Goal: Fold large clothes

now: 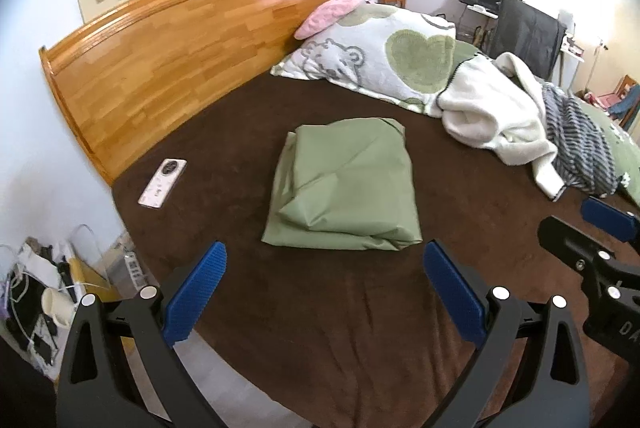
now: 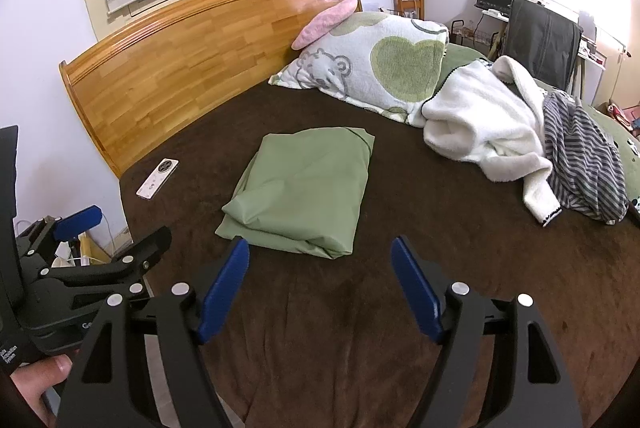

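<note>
Green folded cloth (image 1: pixel 344 188), possibly a sheet, lies just ahead of our left gripper (image 1: pixel 324 288) and right gripper (image 2: pixel 320 284); both gape wide, empty.

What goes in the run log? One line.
left gripper: open, empty | right gripper: open, empty | green cloth: folded, on bed
</note>
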The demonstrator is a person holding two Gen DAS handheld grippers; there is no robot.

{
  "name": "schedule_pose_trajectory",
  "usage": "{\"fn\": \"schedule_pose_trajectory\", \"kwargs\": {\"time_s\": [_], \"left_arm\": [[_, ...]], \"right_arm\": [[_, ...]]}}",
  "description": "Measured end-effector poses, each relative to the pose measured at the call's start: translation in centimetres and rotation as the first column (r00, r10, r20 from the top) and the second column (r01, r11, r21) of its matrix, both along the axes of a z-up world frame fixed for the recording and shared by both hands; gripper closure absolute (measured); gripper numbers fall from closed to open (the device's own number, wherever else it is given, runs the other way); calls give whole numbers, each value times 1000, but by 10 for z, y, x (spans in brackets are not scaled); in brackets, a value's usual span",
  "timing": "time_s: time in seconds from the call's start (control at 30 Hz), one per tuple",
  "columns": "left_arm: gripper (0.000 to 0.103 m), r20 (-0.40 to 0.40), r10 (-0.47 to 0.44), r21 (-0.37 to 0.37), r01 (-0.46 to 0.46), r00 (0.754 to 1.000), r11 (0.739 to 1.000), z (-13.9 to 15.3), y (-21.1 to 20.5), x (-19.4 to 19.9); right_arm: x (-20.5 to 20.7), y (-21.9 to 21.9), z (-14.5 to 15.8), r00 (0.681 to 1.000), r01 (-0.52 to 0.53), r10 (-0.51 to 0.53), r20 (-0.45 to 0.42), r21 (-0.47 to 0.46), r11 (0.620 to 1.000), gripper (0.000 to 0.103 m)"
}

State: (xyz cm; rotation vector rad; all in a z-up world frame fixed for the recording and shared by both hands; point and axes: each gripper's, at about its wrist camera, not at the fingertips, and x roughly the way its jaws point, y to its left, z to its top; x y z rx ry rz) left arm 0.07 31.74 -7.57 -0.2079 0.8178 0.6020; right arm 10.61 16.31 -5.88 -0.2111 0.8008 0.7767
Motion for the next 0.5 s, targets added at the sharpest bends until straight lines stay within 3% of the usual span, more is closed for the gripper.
{"fn": "schedule_pose_trajectory", "kwargs": {"time_s": [0.5], "left_arm": [[7,0,26,-12,-26,1000,1000,-1,12,2]], "right_arm": [[-2,-1,-1,1000,-4,4,1,-1,1000,29]]}}
